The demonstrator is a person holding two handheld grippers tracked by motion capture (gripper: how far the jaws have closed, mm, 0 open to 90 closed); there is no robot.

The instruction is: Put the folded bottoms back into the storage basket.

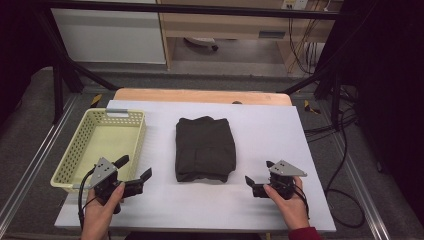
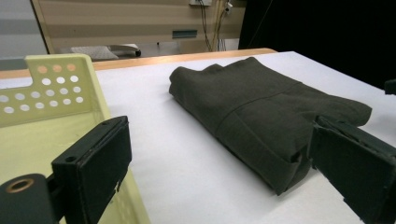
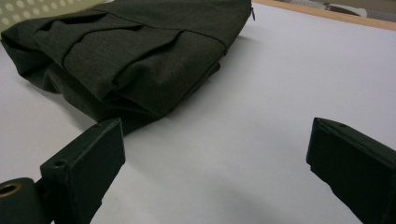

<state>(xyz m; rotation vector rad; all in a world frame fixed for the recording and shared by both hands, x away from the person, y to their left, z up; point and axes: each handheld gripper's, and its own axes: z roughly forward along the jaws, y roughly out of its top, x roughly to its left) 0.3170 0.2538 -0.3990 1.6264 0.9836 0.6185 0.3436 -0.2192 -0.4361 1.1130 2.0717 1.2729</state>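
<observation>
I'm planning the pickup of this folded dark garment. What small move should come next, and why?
Probably bring both claws inward to the folded dark garment. The left claw and right claw are open and empty, resting either side of its near edge, apart from it, and the yellow basket waits on the left.

Left gripper [image 1: 134, 173]: black body, 2 flat black jaws, grey 3-cornered plate on top, black cable trailing. Right gripper [image 1: 258, 177]: same build. Dark red sleeve [image 1: 303, 233] at right wrist.
</observation>
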